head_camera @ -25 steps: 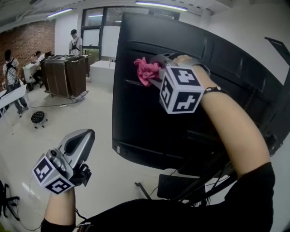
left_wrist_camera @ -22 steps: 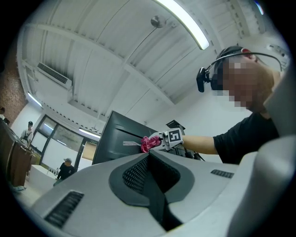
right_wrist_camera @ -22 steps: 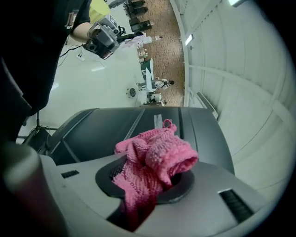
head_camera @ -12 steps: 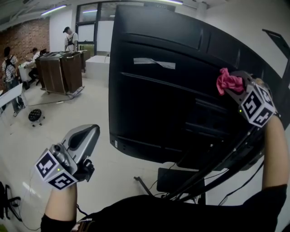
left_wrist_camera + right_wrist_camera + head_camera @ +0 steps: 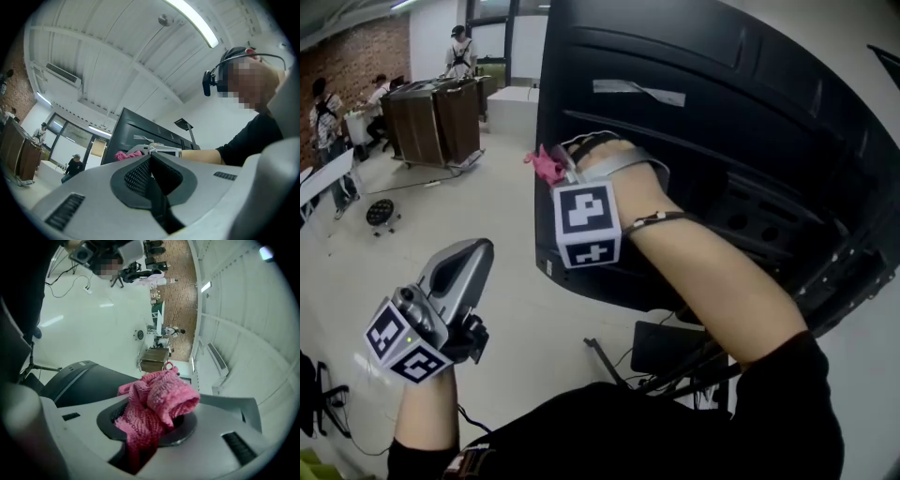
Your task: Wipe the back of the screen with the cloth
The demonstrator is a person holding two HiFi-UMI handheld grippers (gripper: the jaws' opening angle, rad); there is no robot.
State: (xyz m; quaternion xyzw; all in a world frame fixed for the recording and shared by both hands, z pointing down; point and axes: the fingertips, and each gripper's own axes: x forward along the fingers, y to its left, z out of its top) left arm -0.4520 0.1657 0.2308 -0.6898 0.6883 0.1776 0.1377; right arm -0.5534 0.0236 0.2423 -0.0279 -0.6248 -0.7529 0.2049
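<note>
At the left edge of the screen (image 5: 703,131), on its black back, the right gripper (image 5: 562,161) holds the pink cloth (image 5: 546,166). Half a second ago it was over at the right side, so one sweep across looks done. Its jaws are clamped on the cloth, which bunches out past their tips. The left gripper (image 5: 461,274) hangs low, well apart from the screen, jaws together and empty.
</note>
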